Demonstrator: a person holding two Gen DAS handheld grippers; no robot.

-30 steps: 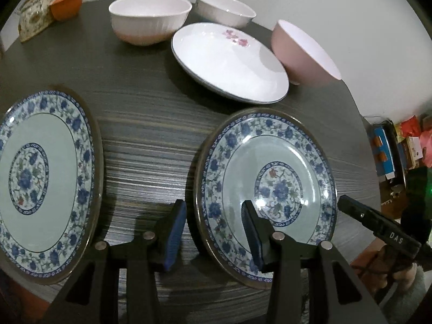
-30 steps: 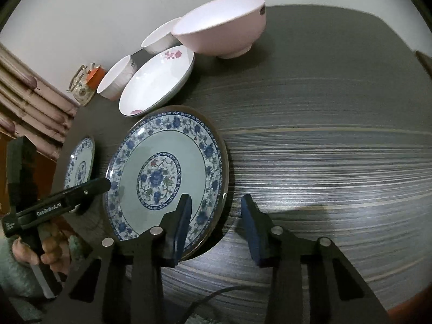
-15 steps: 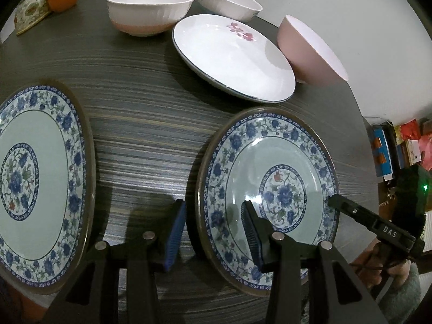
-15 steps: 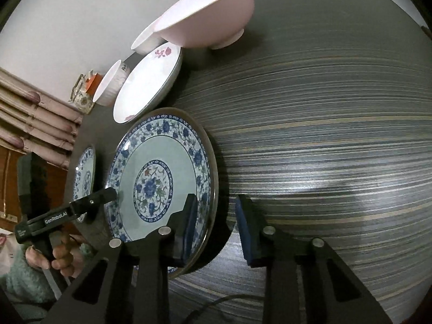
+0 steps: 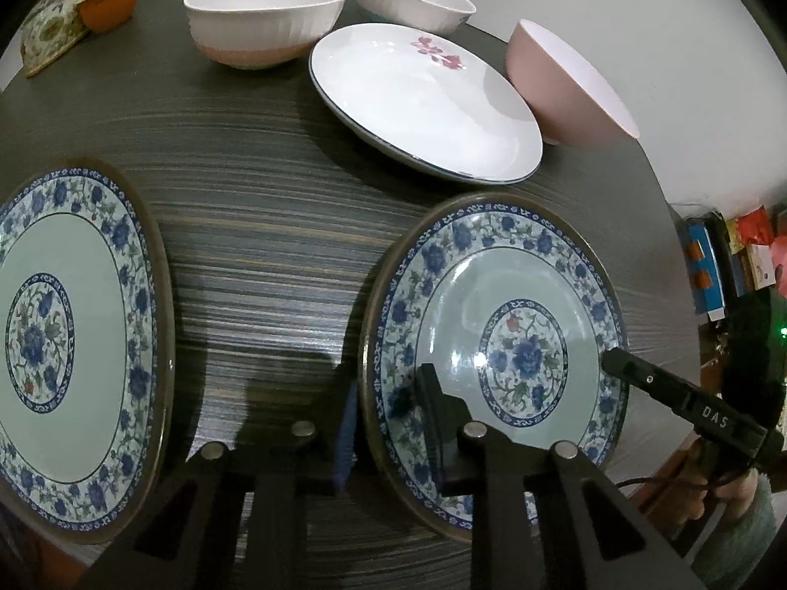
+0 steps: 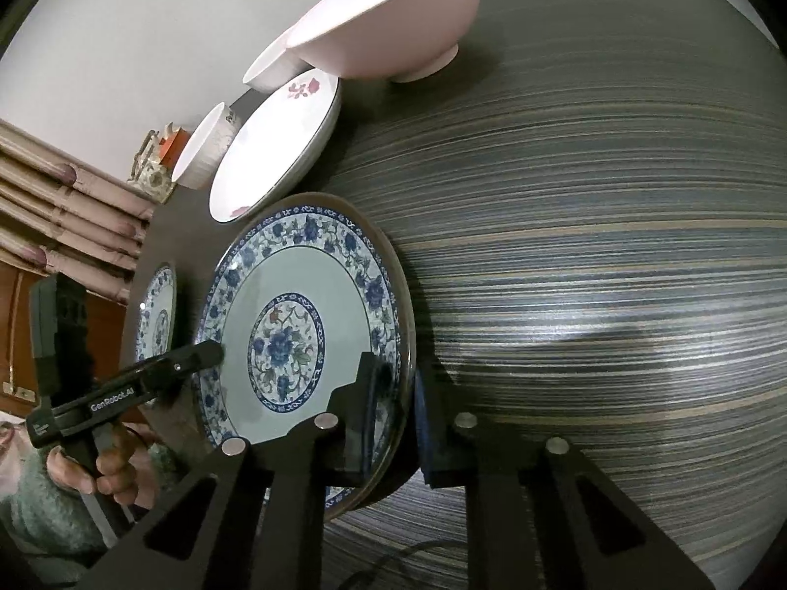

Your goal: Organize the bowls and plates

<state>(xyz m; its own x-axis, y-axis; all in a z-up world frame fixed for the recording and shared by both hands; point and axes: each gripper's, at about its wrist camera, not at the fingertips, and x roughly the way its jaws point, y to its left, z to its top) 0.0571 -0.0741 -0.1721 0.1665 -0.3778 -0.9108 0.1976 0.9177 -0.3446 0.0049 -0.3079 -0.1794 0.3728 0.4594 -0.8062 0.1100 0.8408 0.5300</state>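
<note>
While both grippers straddle opposite rims of the blue floral plate (image 5: 497,344) lying flat on the desk (image 5: 265,226), left gripper (image 5: 386,423) and right gripper (image 6: 396,423) each have narrowed fingers around the edge, apparently gripping it.

Black left gripper (image 5: 388,423); blue pads; green sleeve (image 6: 39,506).

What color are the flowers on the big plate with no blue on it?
Pink-red flowers on the white plate, clearest in the left wrist view.
</note>
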